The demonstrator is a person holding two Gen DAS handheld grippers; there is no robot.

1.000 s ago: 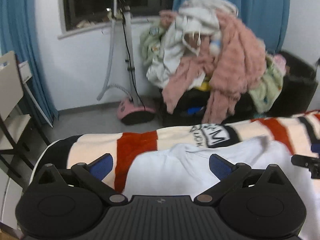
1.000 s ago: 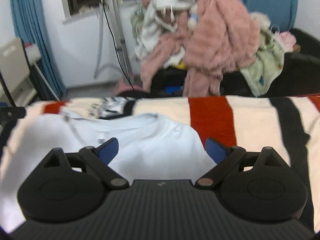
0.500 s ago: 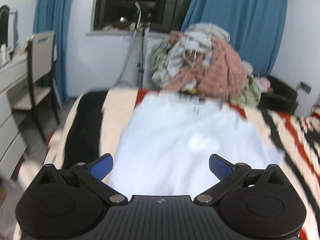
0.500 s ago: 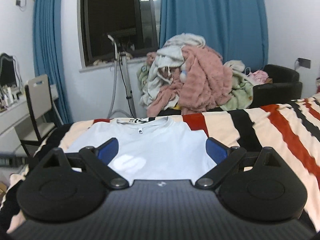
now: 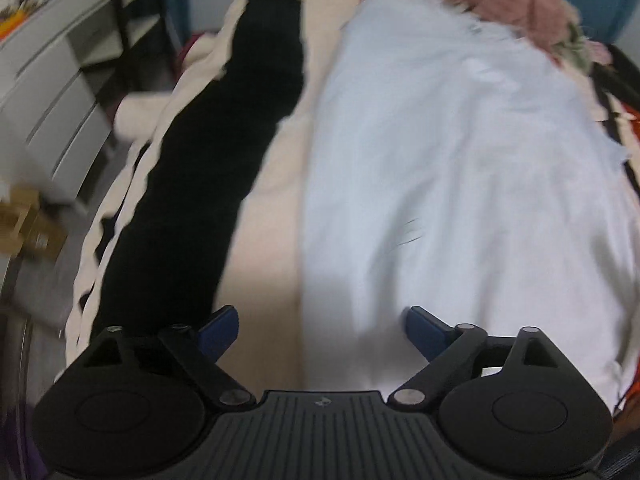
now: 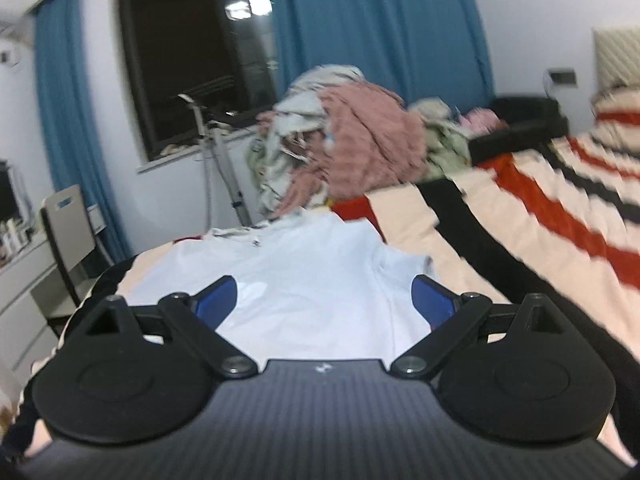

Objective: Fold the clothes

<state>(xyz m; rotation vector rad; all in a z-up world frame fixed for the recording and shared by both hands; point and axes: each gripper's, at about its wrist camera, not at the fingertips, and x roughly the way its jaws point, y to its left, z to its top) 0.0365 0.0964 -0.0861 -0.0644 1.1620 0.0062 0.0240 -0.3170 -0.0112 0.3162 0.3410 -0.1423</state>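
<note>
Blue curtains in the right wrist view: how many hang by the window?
2: one blue fabric curtain left of the dark window, a wider blue curtain to its right. The frame edge may hide more.

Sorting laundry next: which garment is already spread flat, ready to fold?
The white T-shirt on the striped blanket; the pink fleece and other clothes sit heaped behind the bed.

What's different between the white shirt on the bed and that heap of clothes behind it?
The white shirt lies spread flat on the striped blanket; the clothes pile is heaped and crumpled. The shirt is one plain white piece; the pile mixes pink, white and pale green. Both are unfolded.
</note>
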